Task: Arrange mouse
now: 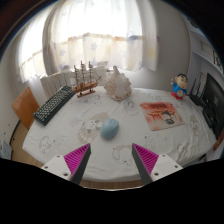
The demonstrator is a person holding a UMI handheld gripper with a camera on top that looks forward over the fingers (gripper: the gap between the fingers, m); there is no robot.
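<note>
A light blue mouse (pixel 109 128) lies on a round pale mouse mat (pixel 97 129) near the middle of the white tablecloth (pixel 60 135). My gripper (pixel 111 158) hovers over the table's near edge, just short of the mouse. Its two fingers with magenta pads (pixel 76 157) stand wide apart with nothing between them. The mouse sits ahead of the fingers, about on the line between them.
A black keyboard (pixel 54 103) lies at the left. A model sailing ship (pixel 85 78) and a pale shell-like ornament (pixel 118 86) stand at the back. A red-orange magazine (pixel 161 114) lies at the right, a small figurine (pixel 178 86) beyond it. Curtained window behind.
</note>
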